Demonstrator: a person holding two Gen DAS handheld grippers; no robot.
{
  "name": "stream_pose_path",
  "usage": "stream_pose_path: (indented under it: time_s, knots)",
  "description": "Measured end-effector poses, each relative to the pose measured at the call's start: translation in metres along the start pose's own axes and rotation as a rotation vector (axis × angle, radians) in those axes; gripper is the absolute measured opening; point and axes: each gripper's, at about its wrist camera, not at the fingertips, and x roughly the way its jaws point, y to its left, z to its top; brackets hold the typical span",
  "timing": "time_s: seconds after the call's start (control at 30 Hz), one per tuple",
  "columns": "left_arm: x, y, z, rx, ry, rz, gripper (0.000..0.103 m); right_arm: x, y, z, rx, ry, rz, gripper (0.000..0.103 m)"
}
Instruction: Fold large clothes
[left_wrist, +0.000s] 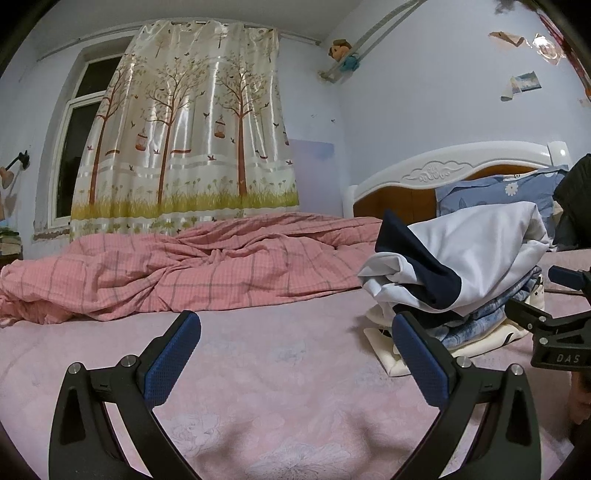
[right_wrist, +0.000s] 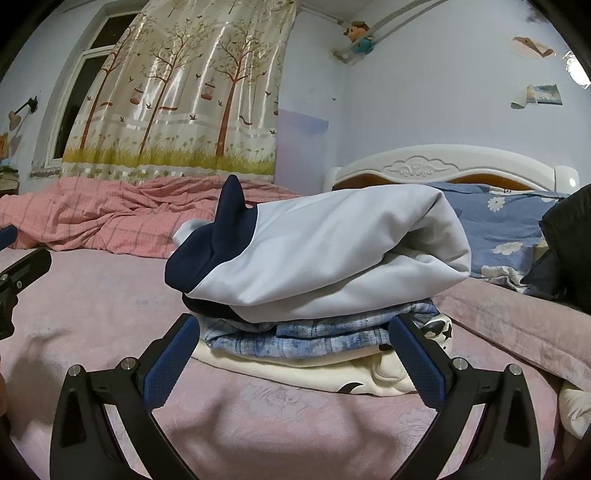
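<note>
A folded white and navy garment (right_wrist: 332, 251) lies on top of a stack on the pink bed sheet (right_wrist: 280, 417). Under it are a folded blue plaid garment (right_wrist: 295, 336) and a cream garment with black stars (right_wrist: 332, 373). My right gripper (right_wrist: 295, 354) is open and empty, low over the sheet just in front of the stack. My left gripper (left_wrist: 295, 350) is open and empty, to the left of the stack (left_wrist: 461, 266). The right gripper (left_wrist: 554, 332) also shows at the right edge of the left wrist view.
A rumpled pink plaid duvet (left_wrist: 177, 269) lies along the far side of the bed. A blue floral pillow (right_wrist: 509, 229) leans at the white headboard (right_wrist: 443, 162). A dark garment (right_wrist: 569, 251) sits at the far right. A tree-print curtain (left_wrist: 192, 129) covers the window.
</note>
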Motion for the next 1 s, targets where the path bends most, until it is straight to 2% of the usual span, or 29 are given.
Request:
stream_pose_path:
  time_s: [0.4, 0.77, 1.0]
  knots:
    - [0.002, 0.008, -0.001, -0.056, -0.004, -0.001, 0.103, -0.007, -0.002, 0.0, 0.004, -0.03, -0.01, 0.103]
    - [0.004, 0.009, -0.002, -0.054, 0.006, 0.012, 0.103, -0.015, -0.001, 0.0, -0.01, -0.073, -0.005, 0.103]
    - [-0.002, 0.005, -0.002, -0.014, -0.032, 0.029, 0.103, -0.015, 0.001, 0.0, -0.017, -0.076, -0.004, 0.103]
